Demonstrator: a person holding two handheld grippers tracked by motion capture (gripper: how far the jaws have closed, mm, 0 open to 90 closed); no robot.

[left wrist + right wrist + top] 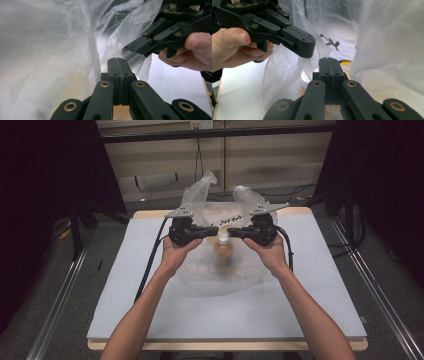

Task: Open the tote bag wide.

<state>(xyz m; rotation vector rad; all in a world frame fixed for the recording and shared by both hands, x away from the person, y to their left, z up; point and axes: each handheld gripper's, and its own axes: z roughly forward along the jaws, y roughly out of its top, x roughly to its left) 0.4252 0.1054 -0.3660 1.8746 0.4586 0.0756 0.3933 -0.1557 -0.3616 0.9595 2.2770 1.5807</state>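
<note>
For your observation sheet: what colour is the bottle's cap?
White, on the bottle inside the bag; high view.

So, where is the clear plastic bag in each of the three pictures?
High view: the plastic bag sits at table centre, between both claws.
Left gripper view: bag covers the left and middle.
Right gripper view: bag covers the right and middle.
Shared landmark: black writing on the bag.

A: From the high view the pale grey-blue rectangular table (310,285) is evenly lit from above, with dark, murky surroundings at both sides.

B: And the 2 gripper views?

A: The thin translucent white plastic bag (37,50) glows bright, blurred up close; the near black fingers (329,72) stay fairly sharp.
</note>
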